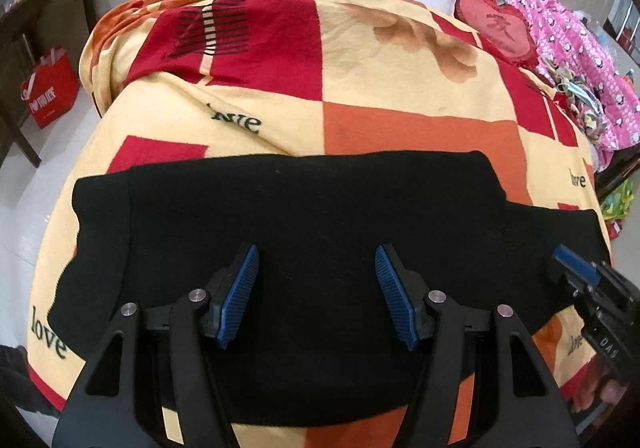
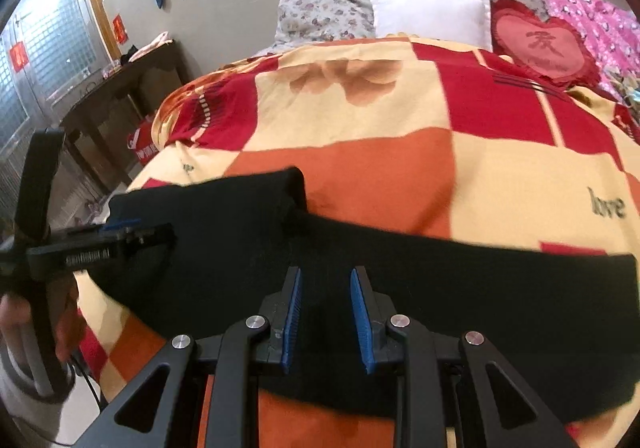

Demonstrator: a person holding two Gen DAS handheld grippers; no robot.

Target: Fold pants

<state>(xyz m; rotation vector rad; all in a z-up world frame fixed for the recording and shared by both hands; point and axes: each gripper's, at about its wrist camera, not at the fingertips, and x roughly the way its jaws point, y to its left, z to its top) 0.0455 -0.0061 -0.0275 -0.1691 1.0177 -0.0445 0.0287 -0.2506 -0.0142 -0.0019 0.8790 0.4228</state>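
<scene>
The black pants (image 1: 304, 232) lie flat across the bed (image 1: 400, 128), partly folded. Left gripper (image 1: 316, 296) hangs wide open above them; right gripper (image 2: 326, 312) is open too, narrower. A shallow pinch could grab one layer and skew the fold. Plenty of bare blanket (image 2: 380, 168) beyond; the near bed edge is close.

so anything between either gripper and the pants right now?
Nothing visible. The black pants lie flat on the checked blanket, directly under both grippers. The left gripper and right gripper are open above the fabric, with only bare cloth showing between their fingers.
</scene>
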